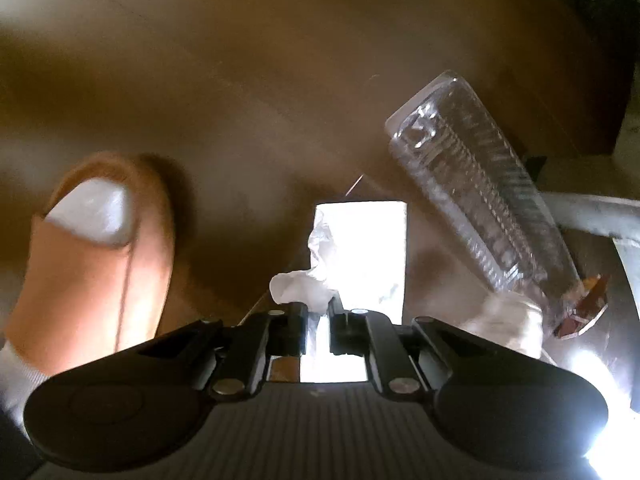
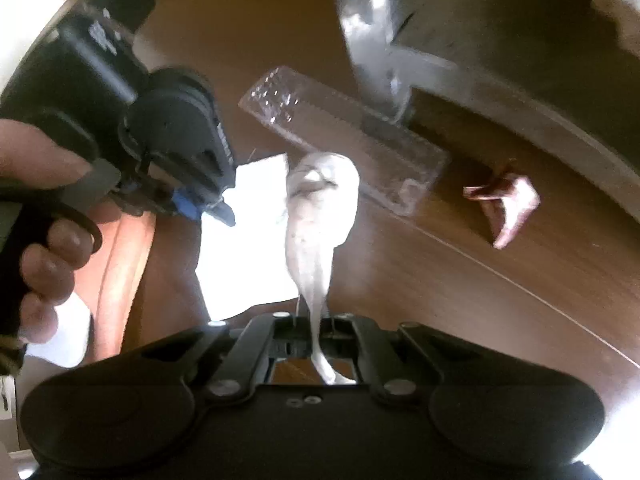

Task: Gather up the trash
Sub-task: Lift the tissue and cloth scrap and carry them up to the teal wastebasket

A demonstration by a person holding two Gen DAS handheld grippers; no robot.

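Note:
My left gripper (image 1: 318, 312) is shut on a crumpled white tissue (image 1: 306, 280) above the brown wooden floor. My right gripper (image 2: 318, 326) is shut on a long twisted white tissue (image 2: 320, 208) that hangs forward from its jaws. A clear ribbed plastic container (image 1: 484, 200) lies on the floor to the right of the left gripper; it also shows ahead of the right gripper (image 2: 344, 140). A flat white paper sheet (image 1: 372, 248) lies on the floor under the left gripper, and shows in the right wrist view (image 2: 244, 248). A brown-red wrapper (image 2: 506, 204) lies to the right, also visible in the left wrist view (image 1: 580, 312).
A foot in an orange and white sock (image 1: 92, 256) stands on the floor at the left. The left gripper's body and the hand on it (image 2: 120, 128) fill the left of the right wrist view. A pale curved rim (image 2: 560, 120) and a metal leg (image 2: 376, 40) stand at the right.

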